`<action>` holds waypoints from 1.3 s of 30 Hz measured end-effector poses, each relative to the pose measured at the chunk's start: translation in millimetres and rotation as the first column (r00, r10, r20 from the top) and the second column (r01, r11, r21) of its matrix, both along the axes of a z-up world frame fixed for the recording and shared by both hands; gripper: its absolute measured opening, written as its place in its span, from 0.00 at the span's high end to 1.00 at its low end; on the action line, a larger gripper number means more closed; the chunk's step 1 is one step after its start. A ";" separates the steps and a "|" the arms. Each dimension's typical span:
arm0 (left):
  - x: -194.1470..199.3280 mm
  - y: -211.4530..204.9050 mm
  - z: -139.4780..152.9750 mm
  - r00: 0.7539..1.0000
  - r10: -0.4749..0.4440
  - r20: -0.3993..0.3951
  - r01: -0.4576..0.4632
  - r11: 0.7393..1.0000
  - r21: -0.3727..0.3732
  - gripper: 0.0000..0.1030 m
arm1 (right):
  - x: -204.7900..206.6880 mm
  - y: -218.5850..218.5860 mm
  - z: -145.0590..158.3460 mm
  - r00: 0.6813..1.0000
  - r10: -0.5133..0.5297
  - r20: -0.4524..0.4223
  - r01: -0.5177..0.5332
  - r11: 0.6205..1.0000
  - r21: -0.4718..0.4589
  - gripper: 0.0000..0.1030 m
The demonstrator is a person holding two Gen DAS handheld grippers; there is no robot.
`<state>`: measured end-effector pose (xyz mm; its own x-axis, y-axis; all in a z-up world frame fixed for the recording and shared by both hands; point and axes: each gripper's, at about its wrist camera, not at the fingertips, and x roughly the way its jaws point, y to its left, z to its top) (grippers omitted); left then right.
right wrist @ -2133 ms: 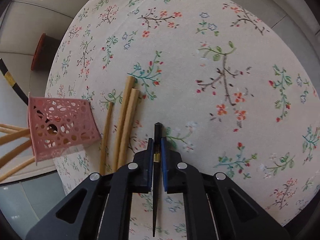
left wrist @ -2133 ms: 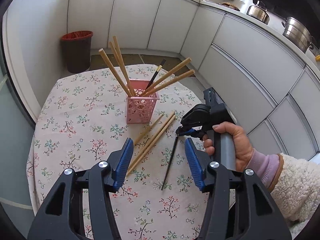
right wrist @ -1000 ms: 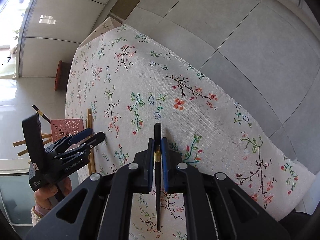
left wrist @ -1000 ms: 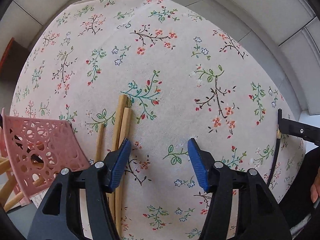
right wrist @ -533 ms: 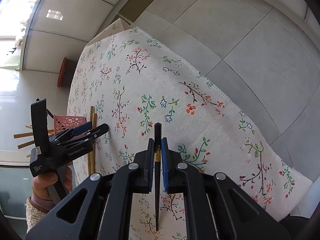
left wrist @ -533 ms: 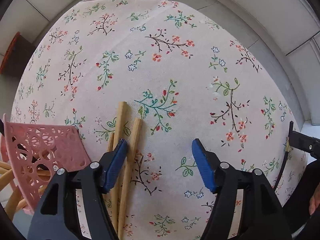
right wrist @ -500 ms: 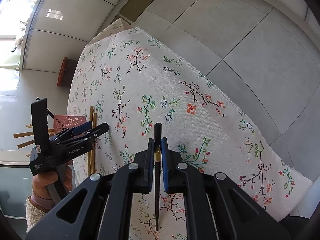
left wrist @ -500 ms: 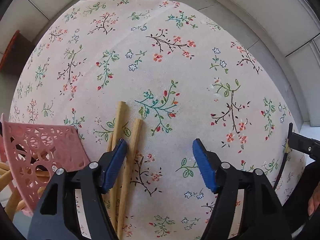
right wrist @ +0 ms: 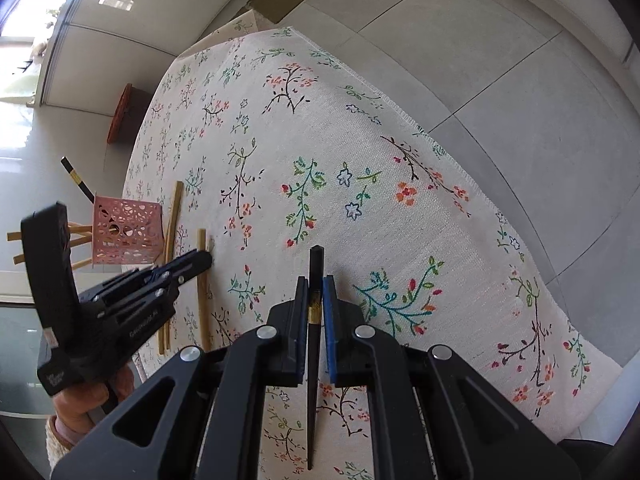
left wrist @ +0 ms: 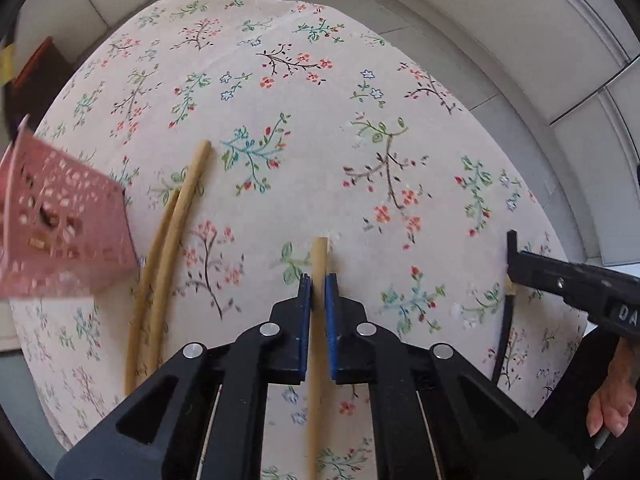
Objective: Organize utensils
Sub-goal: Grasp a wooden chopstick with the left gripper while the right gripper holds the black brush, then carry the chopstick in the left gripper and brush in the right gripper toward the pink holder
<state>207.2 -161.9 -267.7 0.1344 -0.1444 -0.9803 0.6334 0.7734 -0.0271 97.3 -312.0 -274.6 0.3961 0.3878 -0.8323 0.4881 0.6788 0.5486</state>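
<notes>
Half a second ago the left gripper (left wrist: 319, 286) stood open above the table; now its blue pads clamp a bamboo chopstick (left wrist: 318, 328). Two more bamboo chopsticks (left wrist: 160, 264) lie on the floral tablecloth (left wrist: 360, 128), just beside the pink holder (left wrist: 60, 232) (blurred here). The right gripper (right wrist: 316, 288) pinches a black chopstick (right wrist: 313, 344) over the cloth, well apart from the holder.

Pink holder (left wrist: 60, 236) blurred, cut by the left edge; wooden chopstick's (left wrist: 318, 340) lower end out of frame.
</notes>
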 end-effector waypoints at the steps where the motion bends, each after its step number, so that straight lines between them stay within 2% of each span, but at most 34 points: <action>1: -13.6 7.1 6.4 1.000 0.021 0.016 -0.020 0.999 -0.037 0.94 | -1.0 2.3 3.8 1.000 0.005 0.014 -0.005 1.000 -0.020 0.93; 3: -42.3 28.5 21.8 0.996 0.087 0.036 -0.082 0.989 -0.121 0.94 | -4.1 6.6 14.6 0.998 0.018 0.057 -0.014 0.998 -0.063 0.93; 7: -89.1 83.1 59.0 0.972 0.214 0.099 -0.182 0.948 -0.259 0.94 | -12.7 21.3 43.0 0.985 0.060 0.164 -0.036 0.989 -0.141 0.93; 10: -115.0 117.3 95.8 0.941 0.294 0.167 -0.226 0.914 -0.336 0.94 | -21.9 33.2 63.0 0.968 0.077 0.238 -0.050 0.992 -0.117 0.93; 12: -125.6 136.7 124.2 0.913 0.335 0.235 -0.229 0.895 -0.384 0.94 | -28.2 42.4 83.7 0.951 0.098 0.293 -0.064 0.990 -0.123 0.93; 14: -133.0 152.9 151.7 0.879 0.383 0.284 -0.231 0.863 -0.450 0.94 | -31.5 52.8 110.7 0.930 0.124 0.347 -0.077 0.986 -0.145 0.93; 17: -139.1 168.8 191.6 0.824 0.442 0.355 -0.216 0.824 -0.524 0.94 | -35.6 65.9 164.9 0.880 0.161 0.447 -0.085 0.979 -0.186 0.93; 18: -138.9 175.5 204.2 0.808 0.457 0.372 -0.208 0.812 -0.545 0.94 | -35.9 70.5 184.8 0.860 0.178 0.479 -0.088 0.975 -0.205 0.96; 20: -138.4 181.2 229.7 0.771 0.478 0.420 -0.181 0.797 -0.576 0.94 | -36.2 79.9 224.2 0.818 0.213 0.534 -0.087 0.964 -0.252 0.98; 24: -139.2 198.5 281.0 0.714 0.514 0.475 -0.141 0.771 -0.621 0.94 | -33.8 99.2 297.3 0.729 0.283 0.623 -0.082 0.940 -0.330 0.98; 27: -134.8 205.3 308.8 0.676 0.538 0.503 -0.125 0.757 -0.642 0.94 | -32.0 105.8 336.0 0.679 0.309 0.666 -0.072 0.931 -0.359 0.98; 30: -133.9 212.5 322.6 0.656 0.563 0.503 -0.110 0.730 -0.674 0.94 | -28.6 101.5 351.8 0.661 0.309 0.684 -0.052 0.928 -0.370 0.98; 31: -135.0 214.4 324.5 0.650 0.570 0.502 -0.108 0.723 -0.682 0.94 | -26.5 97.8 349.1 0.670 0.312 0.674 -0.045 0.923 -0.382 0.97; 32: -135.2 216.3 323.7 0.648 0.576 0.499 -0.107 0.717 -0.689 0.94 | -20.9 91.3 340.0 0.700 0.302 0.647 -0.047 0.924 -0.380 0.97; 33: -135.5 217.8 322.2 0.651 0.577 0.493 -0.108 0.713 -0.693 0.94 | -14.3 82.3 324.6 0.746 0.273 0.608 -0.057 0.935 -0.350 0.97; 34: -135.8 219.3 320.4 0.653 0.578 0.489 -0.111 0.712 -0.694 0.94 | -5.1 73.3 303.2 0.799 0.238 0.552 -0.073 0.950 -0.304 0.91; 35: -136.5 220.3 318.4 0.655 0.578 0.486 -0.113 0.711 -0.694 0.94 | 5.0 66.3 276.1 0.857 0.216 0.468 -0.105 0.962 -0.253 0.73; 36: -136.7 220.7 315.4 0.660 0.577 0.481 -0.116 0.711 -0.694 0.94 | 15.2 62.8 247.1 0.902 0.203 0.381 -0.129 0.969 -0.210 0.64; 37: -136.1 220.8 312.2 0.665 0.577 0.474 -0.119 0.709 -0.696 0.94 | 27.4 61.5 214.9 0.938 0.186 0.293 -0.134 0.973 -0.189 0.61; 39: -136.3 221.4 308.6 0.672 0.578 0.462 -0.121 0.702 -0.702 0.94 | 51.3 62.0 159.8 0.972 0.162 0.168 -0.123 0.968 -0.221 0.61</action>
<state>70.9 59.5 41.0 0.8238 -0.4312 -0.3680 0.3517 0.8979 -0.2648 148.6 -250.1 -114.8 0.5025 0.2782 -0.8186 0.2819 0.8424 0.4593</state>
